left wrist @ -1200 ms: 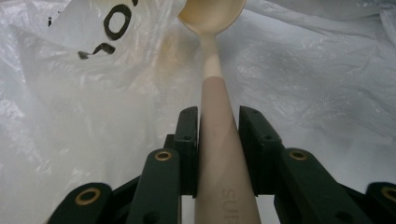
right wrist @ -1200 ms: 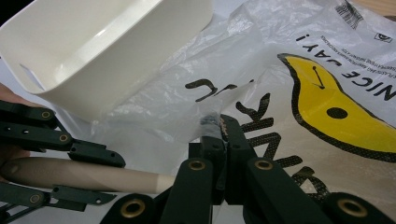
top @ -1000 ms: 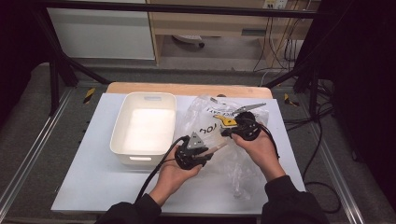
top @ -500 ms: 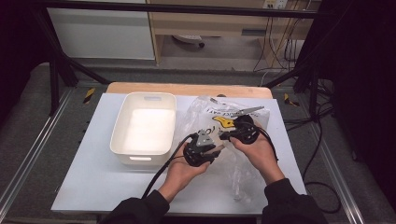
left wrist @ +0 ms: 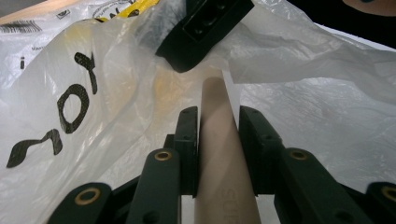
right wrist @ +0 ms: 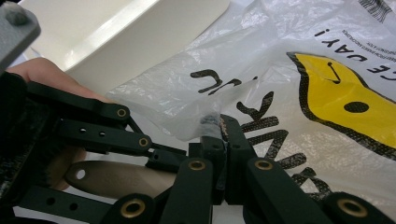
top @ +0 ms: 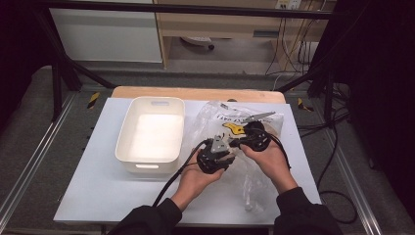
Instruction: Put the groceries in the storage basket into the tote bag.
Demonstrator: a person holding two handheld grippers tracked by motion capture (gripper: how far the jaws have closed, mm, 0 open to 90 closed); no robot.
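Now the left claw [left wrist: 218,140] is clamped on a tan wooden handle [left wrist: 219,154], its tip at the mouth of the clear plastic bag [left wrist: 116,116]. Since a second ago the left hand has travelled toward 1 o'clock in the high view, closing on the right claw [top: 230,142]. The right claw's jaws are pinched shut on the bag's edge [right wrist: 205,122], holding it lifted. The bag lies on the worktop [top: 88,196], at 3 o'clock from the white bin [top: 125,152]. Judgement: the handle is at the point of insertion; the opening must stay held up for it to slide in.
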